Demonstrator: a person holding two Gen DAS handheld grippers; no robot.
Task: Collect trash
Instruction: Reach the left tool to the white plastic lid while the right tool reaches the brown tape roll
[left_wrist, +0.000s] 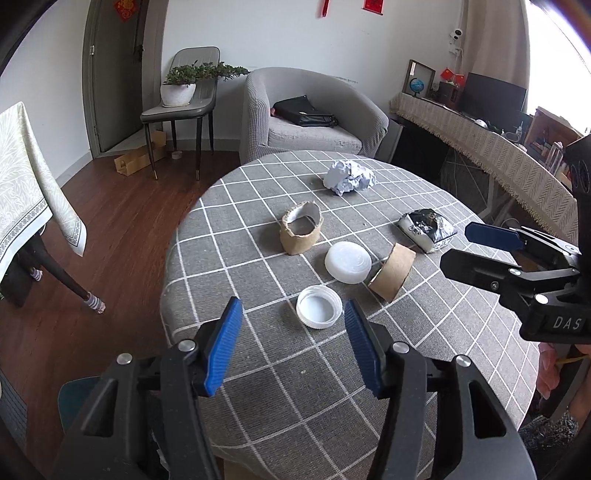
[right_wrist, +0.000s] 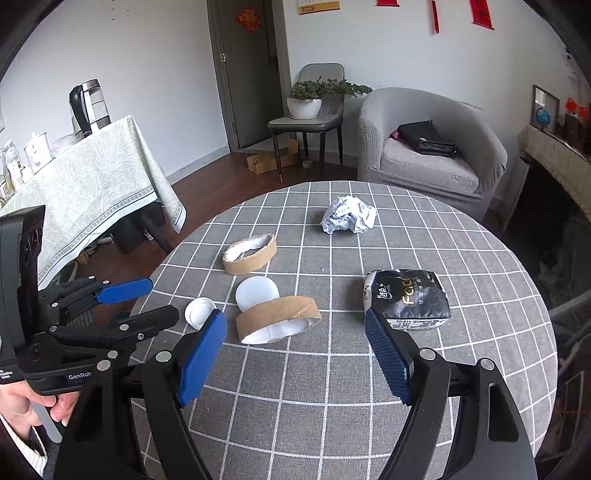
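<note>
Trash lies on a round table with a grey checked cloth (left_wrist: 258, 376) (right_wrist: 332, 398). There is crumpled paper (left_wrist: 351, 177) (right_wrist: 349, 214), a torn cardboard ring (left_wrist: 301, 234) (right_wrist: 251, 254), a white lid (left_wrist: 347, 262) (right_wrist: 256, 291), a small white cap (left_wrist: 318, 307) (right_wrist: 197, 312), a second cardboard ring (left_wrist: 391, 271) (right_wrist: 277, 317) and a black tissue packet (left_wrist: 426, 229) (right_wrist: 406, 299). My left gripper (left_wrist: 293, 325) (right_wrist: 162, 301) is open, the cap just ahead between its tips, untouched. My right gripper (right_wrist: 295, 328) (left_wrist: 456, 245) is open near the second ring, holding nothing.
Beyond the table stand a grey armchair (left_wrist: 314, 122) with a black bag and a chair (left_wrist: 177, 107) bearing a potted plant. A cloth-covered side table (right_wrist: 85, 177) with a kettle stands left, and a long desk (left_wrist: 480, 147) right. The table edge curves close on the left.
</note>
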